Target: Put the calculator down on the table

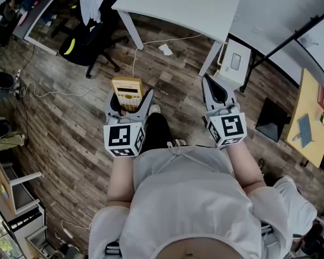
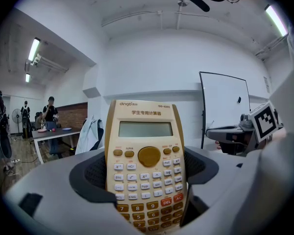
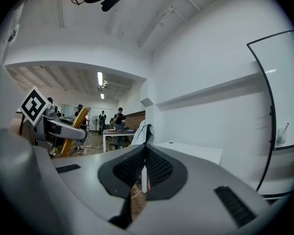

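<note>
Jaws of the left gripper (image 1: pixel 129 98) pinch the lower half of a yellow calculator (image 2: pixel 146 165), one dark pad against each long edge. In the left gripper view the calculator stands upright with its keys facing the camera, and its display and top rows of buttons rise clear above the jaws. The right gripper (image 3: pixel 144 169) has its two ribbed pads pressed together with nothing between them. From the head view both grippers are held out in front of the person at about the same height, well apart from each other, and the marker cube (image 1: pixel 123 137) on the left one and the marker cube (image 1: pixel 227 128) on the right one face up towards the camera. The calculator hangs in the air over the wooden floor (image 1: pixel 70 123), short of the white table (image 1: pixel 189 4), which stands ahead and slightly to the right; it touches no surface. A white cable (image 1: pixel 151 42) trails across the floor near the table's legs, a black chair (image 1: pixel 89 42) draped with clothing stands to the left, and a wooden desk (image 1: pixel 308 123) sits at the far right. In the left gripper view a whiteboard (image 2: pixel 225 106) leans by the wall and several people (image 2: pixel 50 112) stand far off at the back
</note>
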Available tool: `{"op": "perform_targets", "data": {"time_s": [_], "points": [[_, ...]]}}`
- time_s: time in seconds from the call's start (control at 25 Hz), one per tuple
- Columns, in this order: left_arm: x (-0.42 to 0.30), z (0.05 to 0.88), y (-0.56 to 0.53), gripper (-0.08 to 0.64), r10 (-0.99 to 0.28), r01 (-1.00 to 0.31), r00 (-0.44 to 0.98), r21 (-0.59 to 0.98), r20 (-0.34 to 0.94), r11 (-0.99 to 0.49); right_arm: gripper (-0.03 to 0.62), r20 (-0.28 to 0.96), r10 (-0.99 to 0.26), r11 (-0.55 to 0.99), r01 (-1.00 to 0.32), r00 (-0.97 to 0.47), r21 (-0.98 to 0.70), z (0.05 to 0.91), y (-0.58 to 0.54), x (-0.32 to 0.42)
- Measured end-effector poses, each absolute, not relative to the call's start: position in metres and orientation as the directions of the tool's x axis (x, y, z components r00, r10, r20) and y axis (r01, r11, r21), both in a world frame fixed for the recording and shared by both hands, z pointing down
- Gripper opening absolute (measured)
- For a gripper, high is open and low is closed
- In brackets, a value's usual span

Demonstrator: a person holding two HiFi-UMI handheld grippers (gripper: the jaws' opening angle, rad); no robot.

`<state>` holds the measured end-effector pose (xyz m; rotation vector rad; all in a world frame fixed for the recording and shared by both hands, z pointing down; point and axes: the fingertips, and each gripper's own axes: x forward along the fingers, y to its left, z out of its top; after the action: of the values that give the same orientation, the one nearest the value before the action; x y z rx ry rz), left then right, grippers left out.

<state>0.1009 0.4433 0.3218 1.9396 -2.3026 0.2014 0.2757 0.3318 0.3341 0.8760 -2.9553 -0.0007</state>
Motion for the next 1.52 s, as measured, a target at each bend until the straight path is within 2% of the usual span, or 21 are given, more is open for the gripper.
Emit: {"op": "perform_targets", "data": {"time_s": [0.24, 0.84, 1.16, 1.52], "points": [[0.04, 0.329, 0.393, 0.411, -0.973, -0.99, -0.141, -0.008, 0.184, 0.142, 0.005, 0.07, -0.559, 0.829, -0.558, -0.826, 0.028, 0.339, 0.286, 0.214], [-0.177, 0.325, 0.218, 0.411, -0.974, -0.999, 0.034, 0.01, 0.224, -0.032, 0.005, 0.101, -0.709, 0.703, -0.71, -0.698, 0.034, 0.33, 0.128, 0.014], [-0.212, 0.347, 0.142, 0.411, -0.955, -0.994, 0.104, 0.067, 0.277, -0.089, 0.005, 0.121, -0.743, 0.665, -0.746, -0.659, 0.019, 0.336, 0.062, -0.023], [-0.208, 0.378, 0.011, 0.411, -0.918, -0.984, 0.177, 0.094, 0.355, -0.153, 0.005, 0.147, -0.764, 0.636, -0.772, -0.628, 0.005, 0.359, -0.051, -0.025]]}}
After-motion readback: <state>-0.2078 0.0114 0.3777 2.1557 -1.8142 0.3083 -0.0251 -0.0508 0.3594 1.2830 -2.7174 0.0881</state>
